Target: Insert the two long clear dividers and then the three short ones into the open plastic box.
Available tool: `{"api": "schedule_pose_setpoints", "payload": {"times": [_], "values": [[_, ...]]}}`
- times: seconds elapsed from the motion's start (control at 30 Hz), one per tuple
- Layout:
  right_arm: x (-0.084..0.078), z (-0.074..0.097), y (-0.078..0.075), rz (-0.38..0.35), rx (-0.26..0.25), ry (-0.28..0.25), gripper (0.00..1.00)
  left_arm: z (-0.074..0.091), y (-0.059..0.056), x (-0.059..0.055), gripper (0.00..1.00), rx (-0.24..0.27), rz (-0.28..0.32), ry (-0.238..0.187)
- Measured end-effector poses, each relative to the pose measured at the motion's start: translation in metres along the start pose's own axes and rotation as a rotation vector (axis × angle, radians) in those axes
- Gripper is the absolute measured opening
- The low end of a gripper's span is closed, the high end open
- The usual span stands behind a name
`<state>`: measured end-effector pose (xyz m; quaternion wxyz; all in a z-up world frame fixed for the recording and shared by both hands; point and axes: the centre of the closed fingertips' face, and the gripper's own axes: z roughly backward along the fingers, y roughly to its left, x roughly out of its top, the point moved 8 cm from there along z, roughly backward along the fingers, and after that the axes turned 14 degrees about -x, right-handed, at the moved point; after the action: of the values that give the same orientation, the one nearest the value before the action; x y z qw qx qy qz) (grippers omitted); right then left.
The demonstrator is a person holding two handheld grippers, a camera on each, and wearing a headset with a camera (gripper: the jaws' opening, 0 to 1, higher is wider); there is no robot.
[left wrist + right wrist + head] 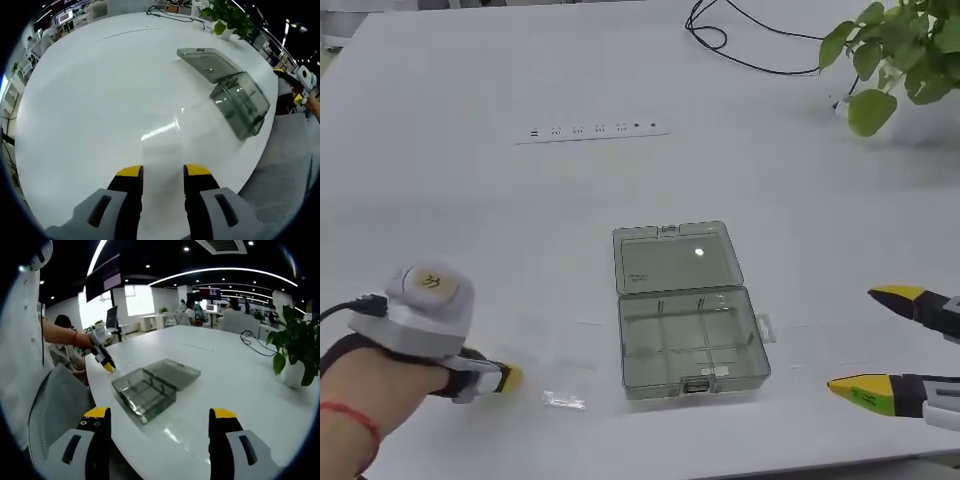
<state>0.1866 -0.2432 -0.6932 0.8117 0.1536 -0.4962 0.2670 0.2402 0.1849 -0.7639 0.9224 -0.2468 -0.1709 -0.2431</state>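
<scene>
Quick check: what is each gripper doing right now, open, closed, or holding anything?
Left gripper: open with a narrow gap, holding nothing.
Right gripper: wide open, holding nothing.

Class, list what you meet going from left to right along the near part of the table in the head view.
left gripper → clear divider → open plastic box → right gripper
</scene>
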Motion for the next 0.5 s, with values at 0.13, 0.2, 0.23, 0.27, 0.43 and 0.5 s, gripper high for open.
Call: {"api": "schedule_pose_setpoints", "payload": {"times": [0.13, 0.2, 0.23, 0.27, 0.43, 0.5], "values": [[0.003, 0.0, 0.001, 0.001, 0.0, -0.003, 0.81, 0.005, -0.005, 0.003, 0.3, -0.017, 0.015, -0.038], [0.005, 0.0, 0.001, -0.003, 0.001, -0.006, 0.8, 0.007, -0.006, 0.005, 0.3, -0.024, 0.019, -0.057], [0.006, 0.0, 0.001, -0.005, 0.001, -0.008, 0.8, 0.008, -0.008, 0.006, 0.3, -0.032, 0.025, -0.07], [0.007, 0.0, 0.002, -0.006, 0.0, -0.01, 0.8, 0.01, -0.01, 0.008, 0.3, -0.037, 0.031, -0.084], [0.013, 0.001, 0.003, -0.005, -0.002, -0.02, 0.78, 0.017, -0.019, 0.018, 0.3, -0.07, 0.036, -0.146], [0.017, 0.001, 0.004, -0.005, -0.003, -0.028, 0.78, 0.019, -0.023, 0.023, 0.3, -0.088, 0.036, -0.173]]}}
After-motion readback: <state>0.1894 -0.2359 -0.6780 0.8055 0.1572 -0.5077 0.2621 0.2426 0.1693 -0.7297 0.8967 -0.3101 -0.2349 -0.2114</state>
